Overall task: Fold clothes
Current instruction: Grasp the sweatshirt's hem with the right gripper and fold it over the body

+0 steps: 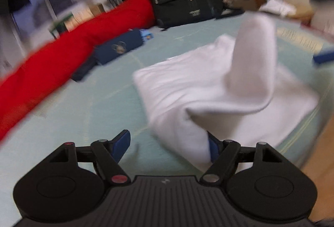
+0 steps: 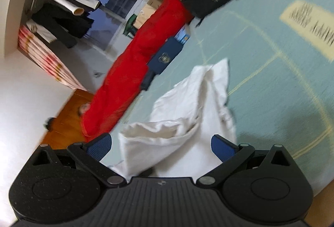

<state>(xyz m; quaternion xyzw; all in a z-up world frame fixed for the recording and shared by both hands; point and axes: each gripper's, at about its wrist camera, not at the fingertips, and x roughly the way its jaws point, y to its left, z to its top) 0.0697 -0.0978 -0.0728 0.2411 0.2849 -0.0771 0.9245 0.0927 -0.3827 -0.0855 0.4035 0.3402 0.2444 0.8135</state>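
The pale green mat (image 1: 87,101) carries the white garment (image 1: 208,85), which lies partly doubled with one flap standing up at the right. The red bedding (image 1: 62,64) runs along the far left. Both the left gripper (image 1: 167,143) and the right gripper (image 2: 161,147) are spread wide, clamping nothing; that loose flap could slump and spoil the crease
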